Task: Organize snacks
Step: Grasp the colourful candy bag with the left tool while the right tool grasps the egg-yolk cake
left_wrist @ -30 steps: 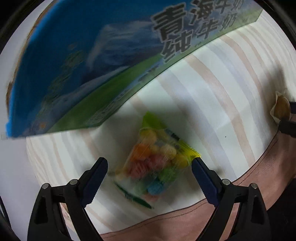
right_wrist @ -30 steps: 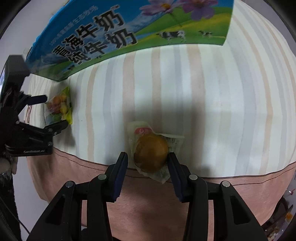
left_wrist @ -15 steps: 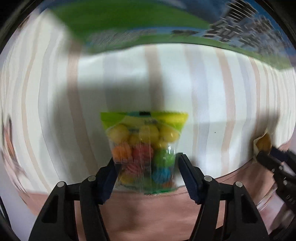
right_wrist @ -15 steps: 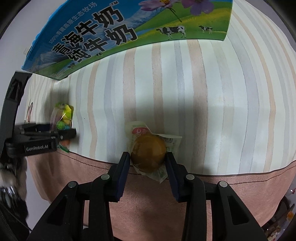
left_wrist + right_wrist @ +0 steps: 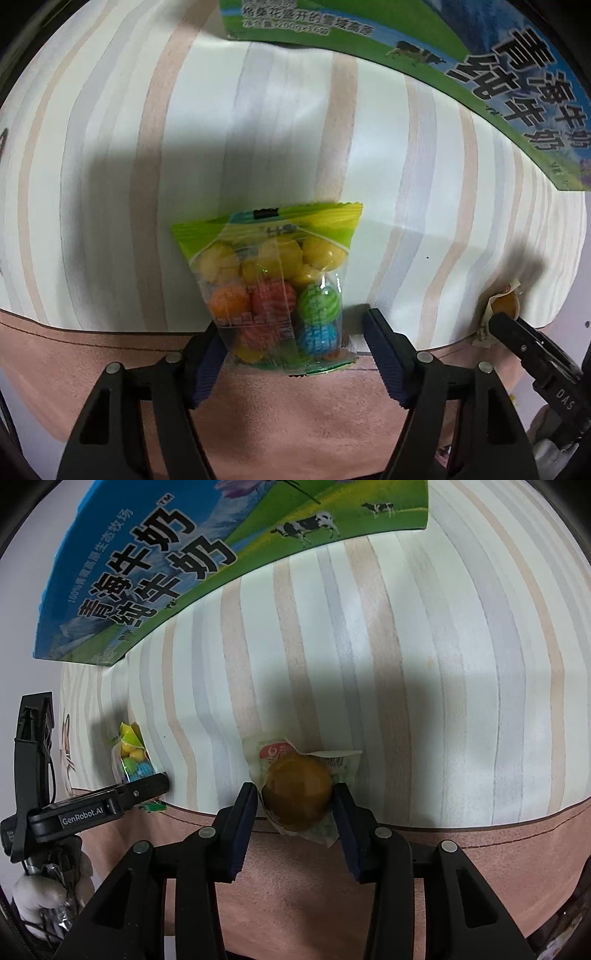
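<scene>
Left tongs (image 5: 293, 328) sit half-wide around the clear green-topped plastic bag of coloured round sweets (image 5: 273, 288). Their jaws have just been opening. One pad touches the bag's edge and the other stands just clear of it, so I call that bag straddled but not gripped. Right tongs (image 5: 295, 794) are pinched nearly closed on the round brown pastry in its clear printed wrapper (image 5: 295, 775), with a pad against each side.

My landmark is the blue and green cardboard milk box (image 5: 184, 565) at the far side of the pale striped tablecloth (image 5: 443, 664). Both snacks lie well apart from that box, on the near side of the cloth where the stripes meet its pink border (image 5: 295, 424). The pastry lies opposite the box's cow-printed end and the sweet bag opposite its other end. Both tongs point steeply down at the cloth.

I judge this to be the pickup step, with neither snack yet lifted. The box looks the likely place for them, though I cannot see whether its top is open.

Next, the left tongs need to close again, lower on the bag where the sweets bulk out, because the film is slippery and thin. Then both should rise straight and carry toward the box. The right grip should stay gentle, as the pastry looks soft enough to squash.
</scene>
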A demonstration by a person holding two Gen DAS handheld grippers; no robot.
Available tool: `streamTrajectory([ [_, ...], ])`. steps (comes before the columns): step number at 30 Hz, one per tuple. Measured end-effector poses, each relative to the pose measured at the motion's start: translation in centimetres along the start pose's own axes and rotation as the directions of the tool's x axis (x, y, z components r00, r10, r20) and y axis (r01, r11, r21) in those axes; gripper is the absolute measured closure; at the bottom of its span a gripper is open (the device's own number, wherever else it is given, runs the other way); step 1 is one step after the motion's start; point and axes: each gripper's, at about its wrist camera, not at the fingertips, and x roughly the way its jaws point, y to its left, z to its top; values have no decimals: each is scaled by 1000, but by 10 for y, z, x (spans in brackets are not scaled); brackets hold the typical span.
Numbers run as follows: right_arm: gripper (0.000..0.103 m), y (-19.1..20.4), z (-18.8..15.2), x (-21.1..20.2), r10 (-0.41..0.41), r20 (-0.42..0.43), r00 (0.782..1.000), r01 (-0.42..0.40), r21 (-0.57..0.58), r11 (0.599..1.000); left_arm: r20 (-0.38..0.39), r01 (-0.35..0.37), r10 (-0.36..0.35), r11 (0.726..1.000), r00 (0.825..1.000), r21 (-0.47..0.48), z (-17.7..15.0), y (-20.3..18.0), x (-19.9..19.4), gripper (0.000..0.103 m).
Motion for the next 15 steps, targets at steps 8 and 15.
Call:
streamTrajectory([
  [8, 60, 16, -28, -1, -25, 6, 1000, 26, -93, 995, 81, 1, 3, 999, 997, -52, -60, -21, -9, 47],
  [15, 60, 28, -83, 10, -61, -90, 994, 40, -218, 975, 9, -24, 24, 1000, 1000, 19, -128, -36, 7, 47],
])
